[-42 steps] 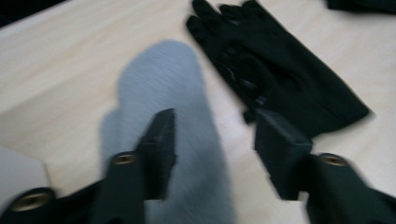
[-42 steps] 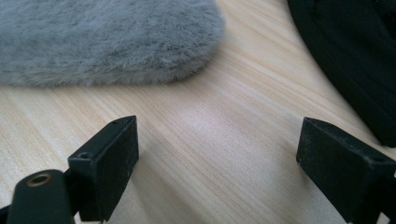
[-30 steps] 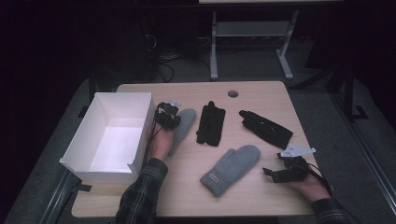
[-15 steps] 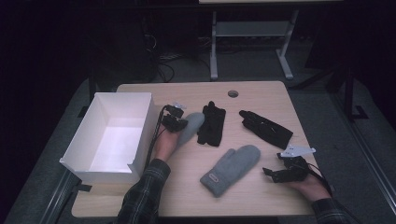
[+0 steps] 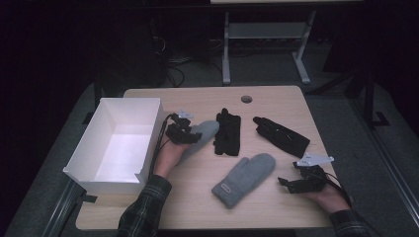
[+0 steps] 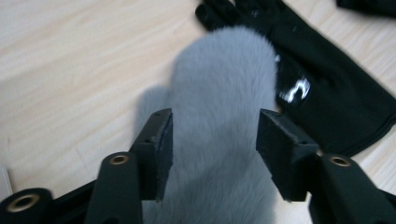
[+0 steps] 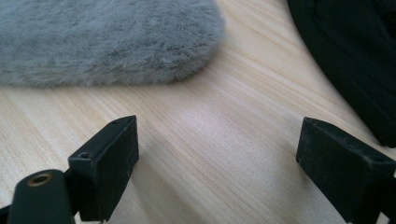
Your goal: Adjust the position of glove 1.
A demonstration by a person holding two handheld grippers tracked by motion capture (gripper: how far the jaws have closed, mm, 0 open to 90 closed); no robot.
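Observation:
A grey fleece mitten [image 5: 203,132] lies left of centre on the wooden table [image 5: 197,98], its tip close to a black glove [image 5: 228,132]. My left gripper [image 5: 184,132] rests low over this mitten's cuff end. In the left gripper view the jaws have just been opening. They stand open [image 6: 212,140] on either side of the mitten [image 6: 219,84], which lies flat between them, with the black glove [image 6: 327,102] beyond. A second grey mitten [image 5: 244,178] lies near the front. My right gripper [image 5: 286,182] is open to its right, over bare wood [image 7: 210,116].
An open white box [image 5: 148,133] stands at the table's left edge, right beside my left hand. A second black glove [image 5: 281,136] lies at the right. In the right gripper view, the grey mitten [image 7: 107,42] and a black glove [image 7: 355,60] lie ahead of the jaws.
The left hand slid the grey mitten a little to the right, toward the black glove, and its jaws have opened off it. The right hand has not moved.

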